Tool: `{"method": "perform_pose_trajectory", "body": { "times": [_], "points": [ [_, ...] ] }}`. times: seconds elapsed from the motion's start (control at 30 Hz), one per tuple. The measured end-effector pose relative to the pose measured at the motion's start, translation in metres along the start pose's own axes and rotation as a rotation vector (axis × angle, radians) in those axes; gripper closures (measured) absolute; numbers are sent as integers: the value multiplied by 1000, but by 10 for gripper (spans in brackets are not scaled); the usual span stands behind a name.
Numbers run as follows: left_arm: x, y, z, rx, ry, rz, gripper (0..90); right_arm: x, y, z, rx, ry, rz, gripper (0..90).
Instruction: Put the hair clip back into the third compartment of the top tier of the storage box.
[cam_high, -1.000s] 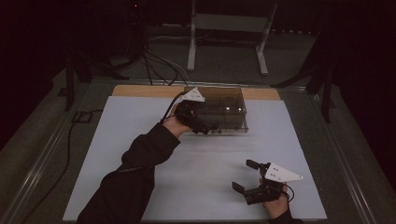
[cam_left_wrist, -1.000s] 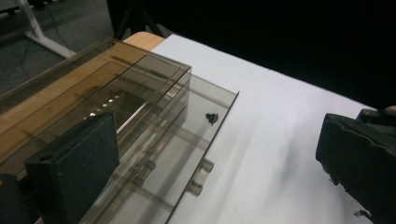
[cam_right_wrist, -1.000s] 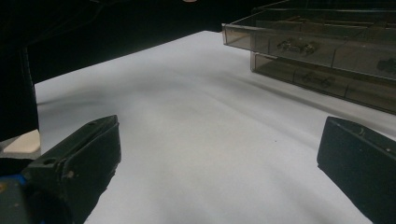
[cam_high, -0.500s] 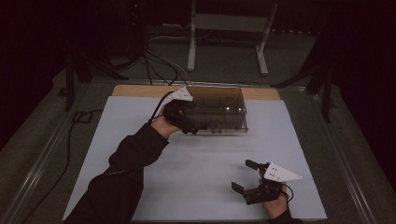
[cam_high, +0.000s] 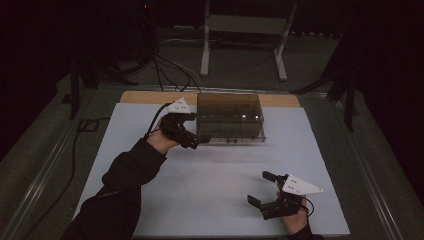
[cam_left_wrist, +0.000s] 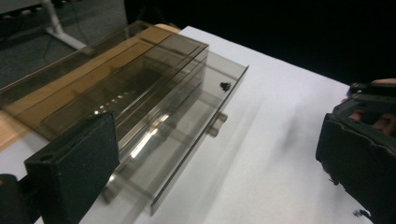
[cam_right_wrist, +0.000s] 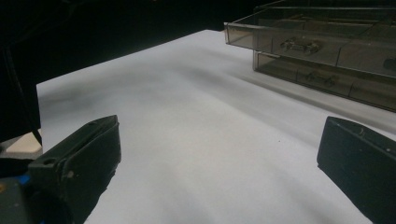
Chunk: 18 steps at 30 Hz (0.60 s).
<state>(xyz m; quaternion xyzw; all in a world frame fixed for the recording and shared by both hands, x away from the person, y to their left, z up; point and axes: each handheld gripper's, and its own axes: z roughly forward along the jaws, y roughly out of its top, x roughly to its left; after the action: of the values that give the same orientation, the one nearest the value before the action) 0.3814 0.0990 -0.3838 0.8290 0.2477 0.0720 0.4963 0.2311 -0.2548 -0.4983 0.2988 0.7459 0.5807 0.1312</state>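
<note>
A smoky see-through drawer box (cam_high: 230, 116) stands at the back middle of the white mat (cam_high: 210, 175). My left gripper (cam_high: 194, 137) is at its front left corner, open and holding nothing. In the left gripper view the box (cam_left_wrist: 140, 88) lies between and beyond the wide-apart jaws, with a small round knob (cam_left_wrist: 217, 123) on a drawer front. My right gripper (cam_high: 260, 189) rests open near the mat's front right, pointing at the box. In the right gripper view the top drawer (cam_right_wrist: 289, 39) sticks out a little from the box, with small parts inside.
A wooden board (cam_high: 150, 97) runs under the mat's far edge behind the box. A cable (cam_high: 75, 145) lies along the table's left side. Beyond the table stands a white frame (cam_high: 245, 30) on the dark floor.
My left gripper has slid left along the front of the box to its left corner. The right gripper has not moved.
</note>
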Motion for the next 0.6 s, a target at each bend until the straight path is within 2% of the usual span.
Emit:
{"method": "perform_pose_trajectory", "body": {
  "times": [0.2, 0.27, 0.4, 0.43, 0.6],
  "points": [
    [5, -13, -9, 0, 13, -15, 5, 0, 0, -1, 0, -2, 2, 0],
    [6, -18, -12, 8, 24, -3, 6, 0, -1, -1, 3, -2, -2, 0],
    [7, -22, -15, 9, 24, -9, 6, 0, -1, -1, 2, -4, 5, 0],
    [7, -29, -20, 4, 24, -20, 5, 0, -1, -1, 5, -4, 0, 0],
    [7, -42, -28, 3, 23, -25, 6, 1, -1, -1, 4, -7, 2, 0]
  ]
}}
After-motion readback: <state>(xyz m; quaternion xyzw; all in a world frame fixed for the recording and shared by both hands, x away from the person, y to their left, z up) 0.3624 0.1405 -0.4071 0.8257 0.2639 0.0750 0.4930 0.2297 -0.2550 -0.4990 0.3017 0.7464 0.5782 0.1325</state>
